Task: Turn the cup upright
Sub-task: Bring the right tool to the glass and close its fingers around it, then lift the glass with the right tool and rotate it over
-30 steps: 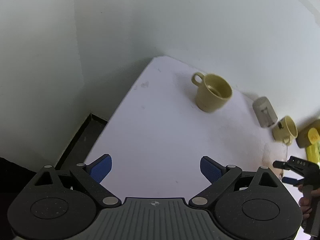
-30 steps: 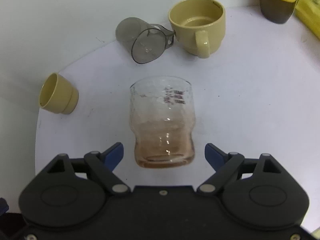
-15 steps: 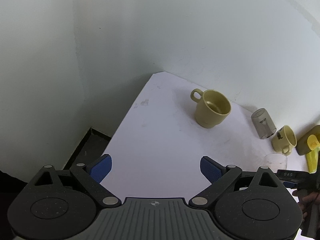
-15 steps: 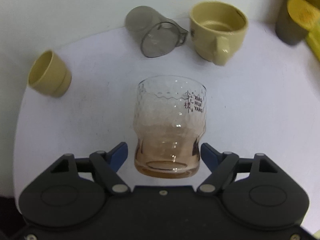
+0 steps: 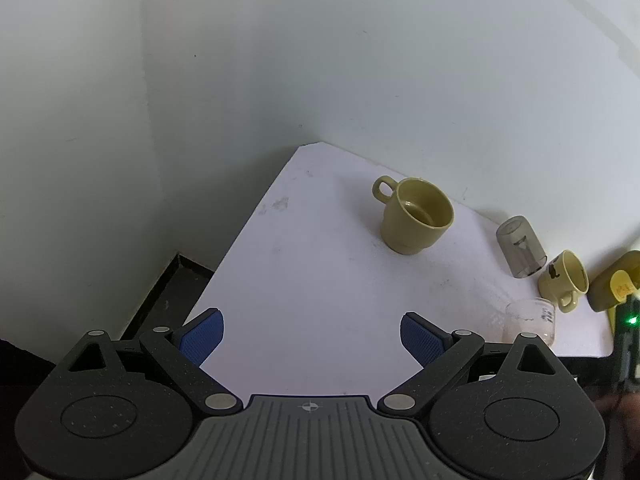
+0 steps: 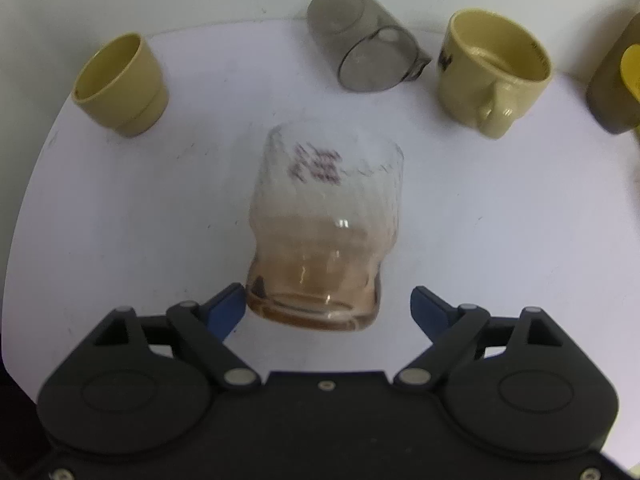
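A clear glass cup with an amber-tinted base (image 6: 324,232) stands on the white table (image 6: 480,240), blurred, its thick base toward the camera and its printed rim end farther off. My right gripper (image 6: 326,308) is open, its blue fingers either side of the base; the left finger (image 6: 226,310) is at the glass, the right one stands apart. A grey translucent cup (image 6: 368,56) lies on its side at the back. In the left wrist view the glass (image 5: 530,320) is far right. My left gripper (image 5: 312,336) is open and empty above the table's near left part.
A yellow handleless cup (image 6: 120,84) stands at the back left and a yellow mug (image 6: 494,72) at the back right. A dark olive container with a yellow label (image 6: 616,80) is at the far right. The walls meet behind the table. The table's left edge (image 5: 248,232) drops to dark floor.
The right gripper has come lower and closer around the glass base, and the glass now looks blurred and slightly tilted. The left gripper has pulled back and up, so the table looks farther.
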A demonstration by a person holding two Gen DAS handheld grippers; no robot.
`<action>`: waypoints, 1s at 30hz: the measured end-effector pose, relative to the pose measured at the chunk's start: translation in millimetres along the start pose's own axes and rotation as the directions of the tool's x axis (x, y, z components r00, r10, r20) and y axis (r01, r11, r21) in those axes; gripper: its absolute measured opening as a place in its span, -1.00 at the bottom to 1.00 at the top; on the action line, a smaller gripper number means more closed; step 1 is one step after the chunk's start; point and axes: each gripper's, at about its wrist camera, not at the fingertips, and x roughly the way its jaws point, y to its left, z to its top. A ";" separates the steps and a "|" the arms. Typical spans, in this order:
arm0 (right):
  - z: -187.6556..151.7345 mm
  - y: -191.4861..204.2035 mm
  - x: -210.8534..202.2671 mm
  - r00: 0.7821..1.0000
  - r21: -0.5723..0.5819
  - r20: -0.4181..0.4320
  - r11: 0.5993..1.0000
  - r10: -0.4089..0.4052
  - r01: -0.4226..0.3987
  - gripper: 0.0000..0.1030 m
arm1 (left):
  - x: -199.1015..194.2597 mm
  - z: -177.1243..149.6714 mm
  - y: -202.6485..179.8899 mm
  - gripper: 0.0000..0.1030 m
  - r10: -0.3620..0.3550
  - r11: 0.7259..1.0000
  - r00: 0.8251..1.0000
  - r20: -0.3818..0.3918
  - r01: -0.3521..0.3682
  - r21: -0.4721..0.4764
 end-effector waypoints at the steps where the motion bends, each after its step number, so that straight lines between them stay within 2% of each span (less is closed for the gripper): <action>1: -2.1 2.1 0.6 1.000 0.007 0.009 1.000 0.003 -0.003 0.65 | -0.8 -0.2 -0.5 0.85 -0.001 1.000 1.000 -0.001 0.001 0.005; 4: -6.7 5.0 3.6 0.999 0.051 0.029 0.999 0.016 -0.017 0.55 | -2.5 -0.4 -2.5 0.85 -0.003 1.000 1.000 0.002 0.003 0.021; 6: -8.4 9.0 5.3 0.999 0.062 0.040 0.998 0.023 -0.026 0.37 | -4.5 0.8 -3.5 0.85 -0.010 0.999 1.000 0.008 0.009 0.038; 12: -9.1 14.4 4.8 0.999 0.065 0.045 0.998 0.018 -0.021 0.37 | -9.6 6.4 -5.6 0.85 -0.020 0.997 0.999 0.028 0.018 0.069; 17: -8.8 17.0 -12.6 1.000 0.046 0.026 0.999 0.013 -0.014 0.37 | -13.3 10.2 -5.3 0.85 -0.028 0.997 0.999 0.044 0.025 0.071; 20: -4.6 16.0 -19.5 0.998 0.075 -0.069 0.997 0.011 -0.005 0.37 | -10.3 9.8 -4.4 0.85 -0.037 0.998 0.999 0.035 0.035 0.053; 22: -3.5 14.3 -24.5 0.996 0.088 -0.086 0.996 0.024 -0.016 0.37 | -8.1 9.8 -5.2 0.85 -0.040 0.998 0.999 0.032 0.039 0.047; 30: 16.6 21.9 -54.9 0.998 0.054 -0.054 0.998 0.028 -0.025 0.37 | -4.4 8.9 -10.2 0.85 -0.054 0.998 0.998 0.033 0.053 0.032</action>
